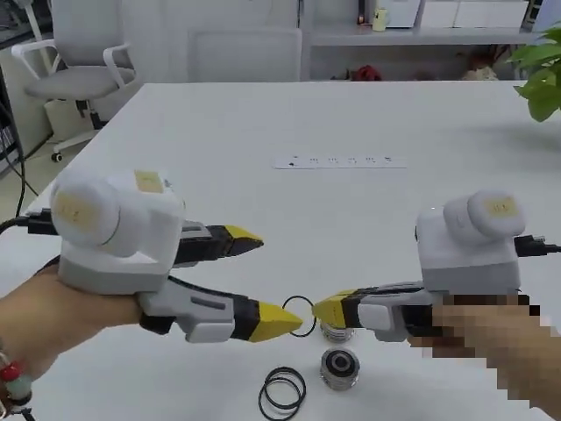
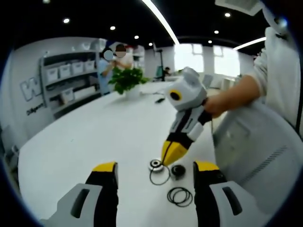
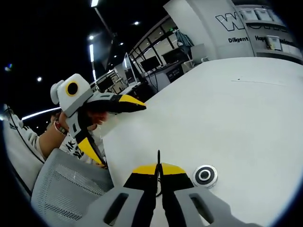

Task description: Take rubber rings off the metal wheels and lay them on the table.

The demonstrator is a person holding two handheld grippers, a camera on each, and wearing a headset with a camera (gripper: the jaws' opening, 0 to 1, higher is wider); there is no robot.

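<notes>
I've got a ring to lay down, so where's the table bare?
Bare: the table between the strip and the left claw; also beyond the strip. Crowded: near the right claw, by the wheels and laid rings.

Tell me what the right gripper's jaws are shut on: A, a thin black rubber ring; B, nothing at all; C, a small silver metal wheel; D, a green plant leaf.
A: in the right gripper view, the right gripper has its jaws closed with the thin black rubber ring pinched upright between the yellow tips, while the small silver metal wheel lies apart on the white table.
</notes>
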